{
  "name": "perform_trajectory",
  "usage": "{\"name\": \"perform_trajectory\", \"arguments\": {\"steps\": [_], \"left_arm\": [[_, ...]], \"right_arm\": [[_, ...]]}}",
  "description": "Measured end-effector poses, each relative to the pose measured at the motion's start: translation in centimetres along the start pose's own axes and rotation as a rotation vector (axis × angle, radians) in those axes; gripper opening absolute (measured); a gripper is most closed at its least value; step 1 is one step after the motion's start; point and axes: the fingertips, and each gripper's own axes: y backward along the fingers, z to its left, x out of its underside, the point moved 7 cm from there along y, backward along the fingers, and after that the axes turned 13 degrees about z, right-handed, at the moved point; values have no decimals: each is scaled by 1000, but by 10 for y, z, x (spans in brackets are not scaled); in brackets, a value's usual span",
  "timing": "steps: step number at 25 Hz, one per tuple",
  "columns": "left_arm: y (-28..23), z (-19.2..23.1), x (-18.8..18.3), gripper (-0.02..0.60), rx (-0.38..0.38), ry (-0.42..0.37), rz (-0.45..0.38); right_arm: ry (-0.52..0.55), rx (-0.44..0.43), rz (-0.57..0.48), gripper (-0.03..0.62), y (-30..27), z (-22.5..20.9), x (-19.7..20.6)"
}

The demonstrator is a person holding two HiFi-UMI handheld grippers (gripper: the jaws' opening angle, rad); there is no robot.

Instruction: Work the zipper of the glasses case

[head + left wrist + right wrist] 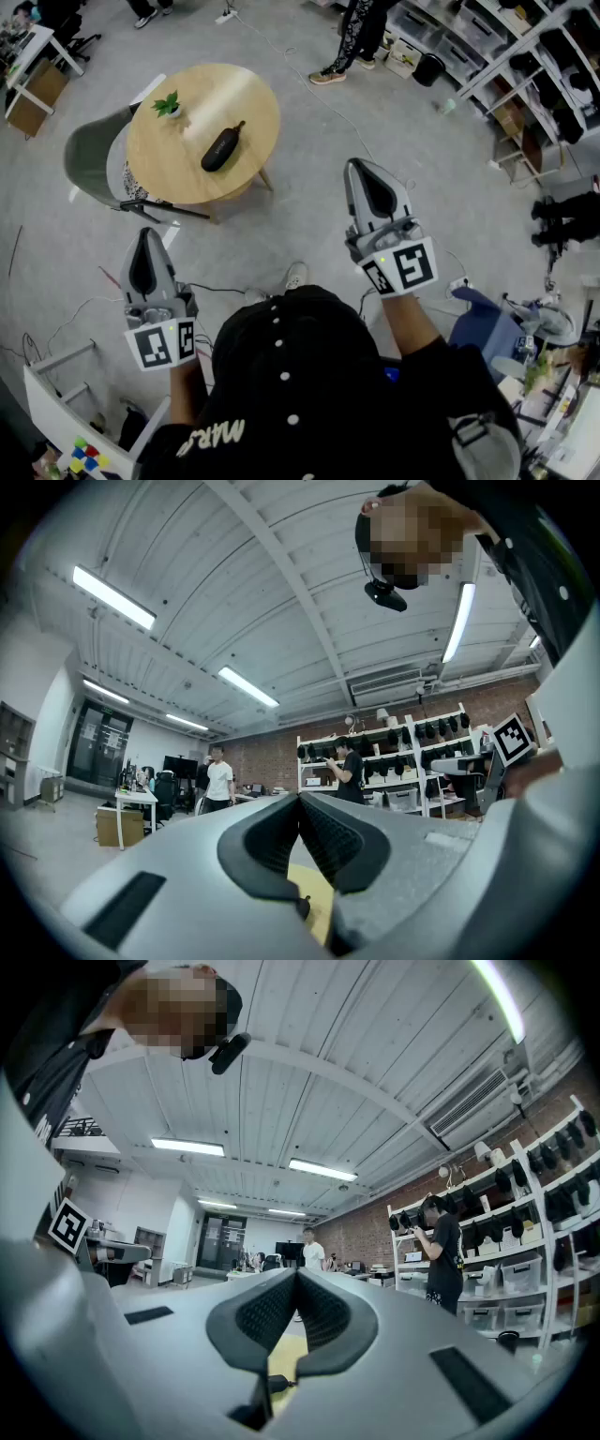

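A black glasses case (221, 149) lies on a round wooden table (187, 169) ahead of me, seen in the head view. My left gripper (145, 236) is held low at the left, well short of the table, jaws shut and empty. My right gripper (361, 169) is raised to the right of the table, also shut with nothing in it. In the left gripper view the left gripper (299, 799) has its pads together, pointing level across the room. The right gripper (296, 1274) in its own view looks the same, pads together.
A small potted plant (170, 105) stands on the table's far left. A grey chair (94, 159) sits against the table's left side. Cables run over the grey floor. Shelving (511, 56) lines the right wall. People stand at the far shelves (441, 1251).
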Motion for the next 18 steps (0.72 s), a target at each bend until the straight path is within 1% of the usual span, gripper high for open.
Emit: {"name": "perform_trajectory", "arguments": {"steps": [6, 12, 18], "left_arm": [[-2, 1, 0, 3, -8, -1, -4], [-3, -1, 1, 3, -14, 4, -1], [-2, 3, 5, 3, -15, 1, 4]], "right_arm": [[4, -8, 4, -2, -3, 0, -1], [-50, -14, -17, 0, -2, -5, 1], [-41, -16, -7, 0, -5, -1, 5]]}}
